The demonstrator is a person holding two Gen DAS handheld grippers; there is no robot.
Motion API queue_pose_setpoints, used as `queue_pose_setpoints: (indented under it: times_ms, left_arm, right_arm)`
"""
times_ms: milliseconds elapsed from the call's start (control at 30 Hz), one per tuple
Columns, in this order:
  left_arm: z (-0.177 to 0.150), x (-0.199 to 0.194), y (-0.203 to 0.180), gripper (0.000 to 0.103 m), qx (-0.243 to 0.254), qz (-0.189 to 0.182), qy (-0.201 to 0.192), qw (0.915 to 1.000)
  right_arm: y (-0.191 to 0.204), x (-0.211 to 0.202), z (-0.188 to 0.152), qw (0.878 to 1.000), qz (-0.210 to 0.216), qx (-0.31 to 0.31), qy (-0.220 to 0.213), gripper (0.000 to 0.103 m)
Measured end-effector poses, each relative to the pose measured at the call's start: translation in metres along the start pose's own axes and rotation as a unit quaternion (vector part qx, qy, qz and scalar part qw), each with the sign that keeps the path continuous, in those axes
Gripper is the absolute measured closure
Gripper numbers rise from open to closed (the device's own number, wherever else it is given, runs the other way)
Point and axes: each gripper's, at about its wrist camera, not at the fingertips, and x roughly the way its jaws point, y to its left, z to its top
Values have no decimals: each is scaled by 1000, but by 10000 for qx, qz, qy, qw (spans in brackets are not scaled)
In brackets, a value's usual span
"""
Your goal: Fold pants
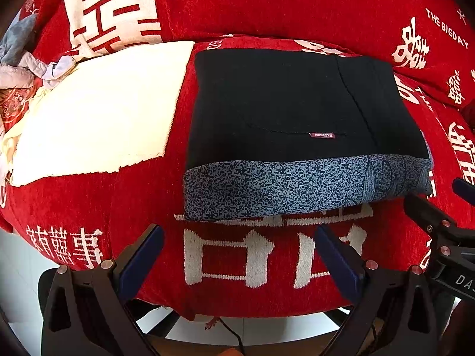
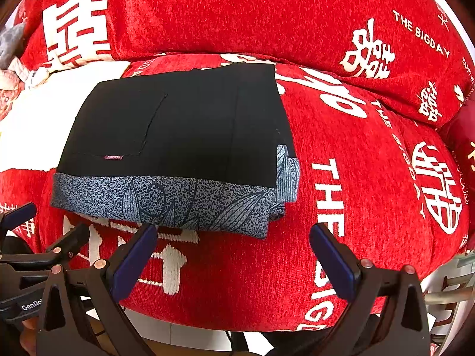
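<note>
Jaws of left gripper [image 1: 239, 250] and right gripper [image 2: 233, 249] spread wide, empty, hovering at the front edge of the red cushion [image 2: 356, 178]. Pants [image 2: 178, 136] folded compactly (patterned band frontward) near that edge. Folding apparently finished; little left.
</note>
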Motion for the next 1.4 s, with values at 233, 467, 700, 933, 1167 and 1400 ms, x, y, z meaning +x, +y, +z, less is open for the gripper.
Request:
queue_pose_setpoints:
  times_ms: [233, 467, 700, 933, 1167, 1400]
  left_arm:
    - [-1, -2, -1, 1, 13, -54, 4, 10000]
    - [-1, -5, -2, 1, -9, -52, -21, 10000]
    - [-2, -8, -3, 1, -18, -68, -46, 10000]
    - [-6, -13, -2, 1, -17, -96, -106, 9999]
    - [-23, -4, 9, 1, -204, -149, -275, 9993]
    - [-59, 23, 22, 1, -249, -160, -720, 9970]
  right_arm:
    - [0, -3, 0, 10000, 2, -15, -41, 1]
    - [0, -6, 0, 10000, -8, -17, -76, 1]
    - [0, -9, -1, 9999, -20, -10, -112, 1]
    - [0, -15, -4, 9998, -30, -19, -180, 1]
    - [1, -4, -24, 9997, -115, 75, -205, 1]
    - [9, 30, -70, 9985, 182, 367, -362, 1]
